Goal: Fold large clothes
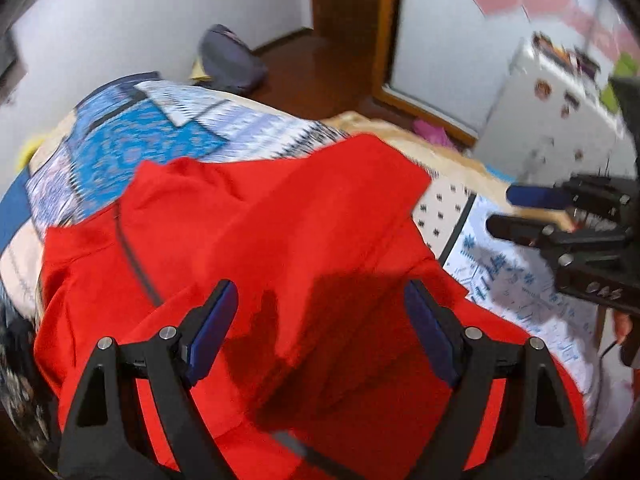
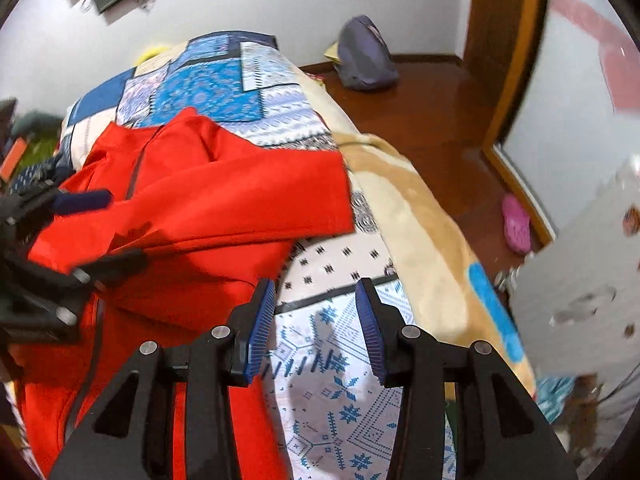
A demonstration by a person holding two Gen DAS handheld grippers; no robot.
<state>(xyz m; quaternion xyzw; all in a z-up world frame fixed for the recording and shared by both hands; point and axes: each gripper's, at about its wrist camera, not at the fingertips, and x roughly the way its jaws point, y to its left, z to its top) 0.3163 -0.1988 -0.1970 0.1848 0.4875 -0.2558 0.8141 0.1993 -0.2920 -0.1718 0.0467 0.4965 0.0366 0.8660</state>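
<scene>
My left gripper (image 1: 320,328) hangs over the red jacket (image 1: 256,248), jaws wide with nothing between them. My right gripper (image 2: 316,328) is over the patterned bedspread (image 2: 340,380) just beside the jacket's edge, jaws partly apart and empty. The jacket lies spread on the bed. Beyond, a grey bag (image 2: 366,56) rests on the wooden floor (image 2: 432,108).

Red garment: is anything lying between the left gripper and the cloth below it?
Nothing visible. The left gripper is open right over the red garment, with only bare red cloth between its fingers. The right gripper hangs off to the side, above the bedspread.
</scene>
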